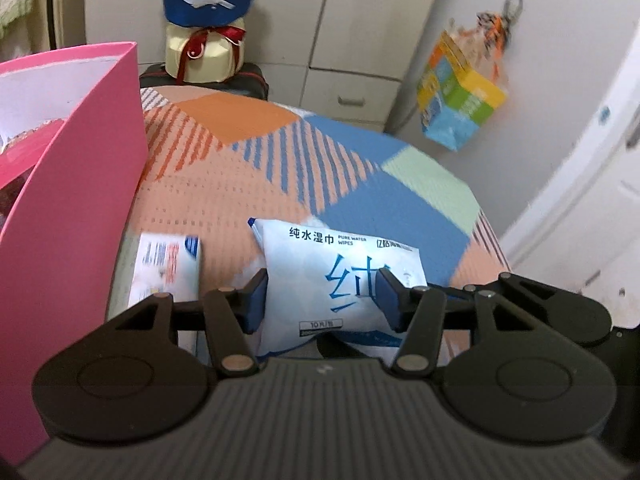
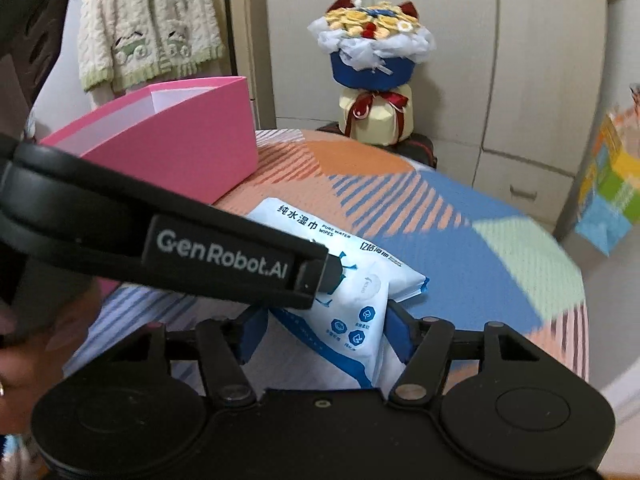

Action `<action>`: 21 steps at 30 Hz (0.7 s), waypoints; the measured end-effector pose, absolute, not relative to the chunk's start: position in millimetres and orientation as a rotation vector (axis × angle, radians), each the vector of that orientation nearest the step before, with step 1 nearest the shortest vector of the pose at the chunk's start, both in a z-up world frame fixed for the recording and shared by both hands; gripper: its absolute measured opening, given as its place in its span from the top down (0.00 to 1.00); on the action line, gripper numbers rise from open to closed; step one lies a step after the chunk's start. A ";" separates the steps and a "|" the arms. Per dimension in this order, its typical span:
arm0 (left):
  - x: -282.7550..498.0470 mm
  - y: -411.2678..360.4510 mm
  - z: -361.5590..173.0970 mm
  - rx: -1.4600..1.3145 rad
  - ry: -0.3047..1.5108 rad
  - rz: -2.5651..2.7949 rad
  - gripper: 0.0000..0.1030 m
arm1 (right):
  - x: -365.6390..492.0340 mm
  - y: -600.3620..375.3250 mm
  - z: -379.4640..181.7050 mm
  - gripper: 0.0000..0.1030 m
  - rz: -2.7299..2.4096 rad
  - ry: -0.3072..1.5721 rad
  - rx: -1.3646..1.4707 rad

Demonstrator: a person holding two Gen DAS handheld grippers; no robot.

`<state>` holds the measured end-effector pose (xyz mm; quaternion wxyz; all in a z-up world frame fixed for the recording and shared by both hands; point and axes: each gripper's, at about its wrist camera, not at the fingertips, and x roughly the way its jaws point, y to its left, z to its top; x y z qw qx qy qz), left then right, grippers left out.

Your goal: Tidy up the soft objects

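Note:
A white wet-wipes pack [image 1: 320, 252] with blue print sits between the blue pads of my left gripper [image 1: 322, 300], which is shut on it above the patterned tablecloth [image 1: 248, 184]. In the right wrist view the same kind of pack [image 2: 360, 292] is pinched between the pads of my right gripper [image 2: 326, 336]. There the black arm of the left gripper crosses from the left, its fingertip [image 2: 316, 276] resting on the pack. A smaller white packet [image 1: 168, 268] with red and blue print lies on the table, left of the held pack.
An open pink box [image 1: 80, 168] [image 2: 180, 144] stands at the table's left. A flower bouquet [image 2: 372, 60] stands behind the table before white cupboards. A colourful bag [image 1: 460, 96] hangs on the right wall. A knitted garment [image 2: 140, 28] hangs at the back left. A hand [image 2: 24, 364] shows at lower left.

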<state>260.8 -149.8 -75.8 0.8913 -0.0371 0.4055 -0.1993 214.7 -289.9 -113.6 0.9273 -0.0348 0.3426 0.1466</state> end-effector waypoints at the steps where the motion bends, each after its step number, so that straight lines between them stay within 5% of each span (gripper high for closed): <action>1: 253.7 -149.0 -76.0 -0.072 0.841 -0.422 0.48 | 206.9 -286.9 -114.3 0.33 0.285 0.697 -0.074; 21: 122.7 -124.3 -66.2 0.037 0.807 -0.669 0.47 | 73.4 -271.6 -107.1 0.23 0.206 0.718 0.013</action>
